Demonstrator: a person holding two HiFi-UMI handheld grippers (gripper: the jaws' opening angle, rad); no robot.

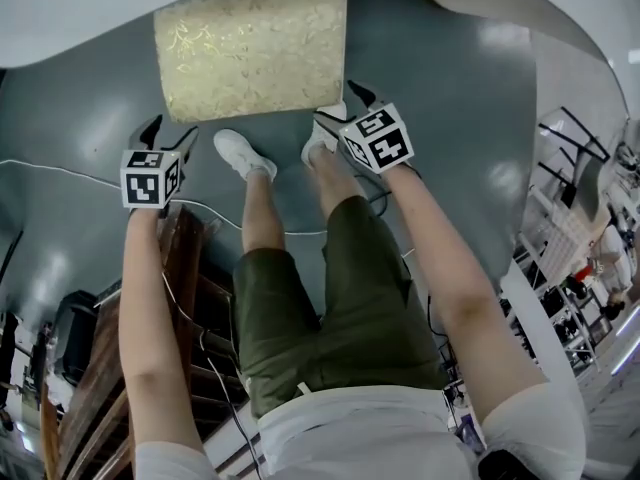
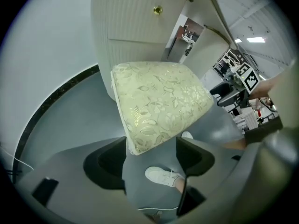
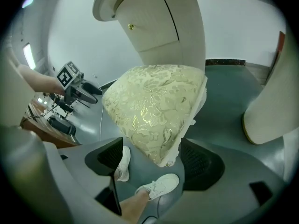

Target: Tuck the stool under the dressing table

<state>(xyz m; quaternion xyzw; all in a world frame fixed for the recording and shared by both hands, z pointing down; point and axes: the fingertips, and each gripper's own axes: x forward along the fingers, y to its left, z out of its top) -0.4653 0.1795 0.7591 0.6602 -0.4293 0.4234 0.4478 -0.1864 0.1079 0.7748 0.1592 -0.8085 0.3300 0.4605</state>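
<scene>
**Now: both grippers poised at the stool's near corners**

Right now the stool (image 1: 250, 53) is seen standing on the grey floor (image 1: 450, 118), just ahead of the person's white shoes (image 1: 243, 154). The cream dressing table (image 2: 135, 27) lies just beyond its far side. It is judged not yet tucked under.

The gold-patterned cushion's long axis is laid across the person's front, one near corner offered to each hand. The left gripper (image 1: 170, 133) is held with its jaws wide apart. The near-left corner is framed between them in the left gripper view, and no pad is pressed on it. The right gripper (image 1: 340, 106) is likewise held open around the near-right corner, and looks the nearer of the two.

A straight push away from the person, toward the dressing table, is what the layout calls for.
</scene>
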